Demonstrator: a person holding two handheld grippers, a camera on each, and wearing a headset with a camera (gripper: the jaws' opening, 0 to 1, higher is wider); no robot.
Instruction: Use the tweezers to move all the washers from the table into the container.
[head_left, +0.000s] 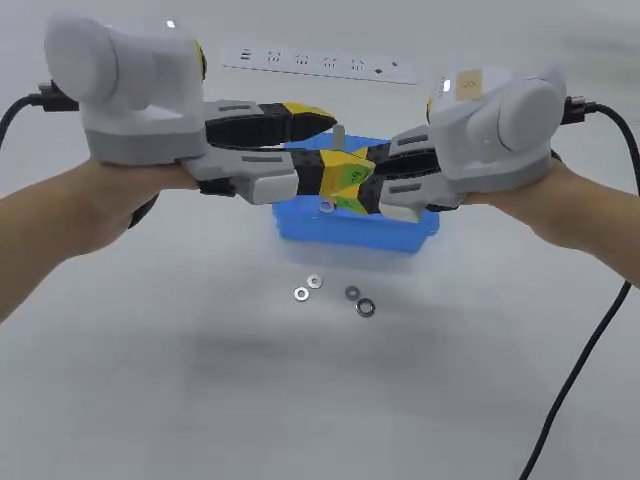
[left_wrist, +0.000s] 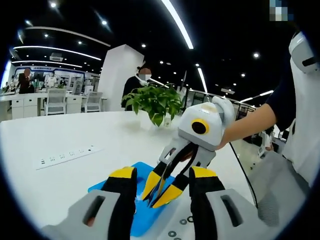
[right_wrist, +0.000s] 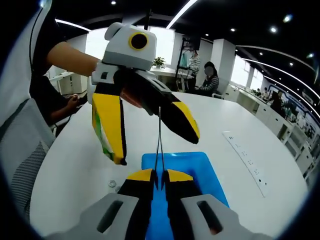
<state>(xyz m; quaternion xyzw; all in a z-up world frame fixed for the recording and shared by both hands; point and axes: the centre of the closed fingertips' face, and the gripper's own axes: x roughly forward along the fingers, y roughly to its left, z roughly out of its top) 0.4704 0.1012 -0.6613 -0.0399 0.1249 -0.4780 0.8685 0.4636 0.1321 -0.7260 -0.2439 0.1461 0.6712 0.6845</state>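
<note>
Several small metal washers (head_left: 315, 282) lie on the white table in front of a blue container (head_left: 400, 232). My right gripper (head_left: 385, 165) comes in from the right, shut on thin tweezers (right_wrist: 159, 130) that point over the container (right_wrist: 200, 170). Facing it from the left, my left gripper (head_left: 345, 150) is open, its jaws spread around the tweezers (left_wrist: 159, 187). A small ring (head_left: 326, 207) shows near the tweezers' tip; whether it is held I cannot tell. In the left gripper view the washers (left_wrist: 182, 221) lie right of the container (left_wrist: 142, 212).
A white power strip (head_left: 320, 62) lies at the back of the table. A black cable (head_left: 590, 350) hangs from the right gripper along the right side. Seated people, desks and a potted plant (left_wrist: 155, 102) are in the room behind.
</note>
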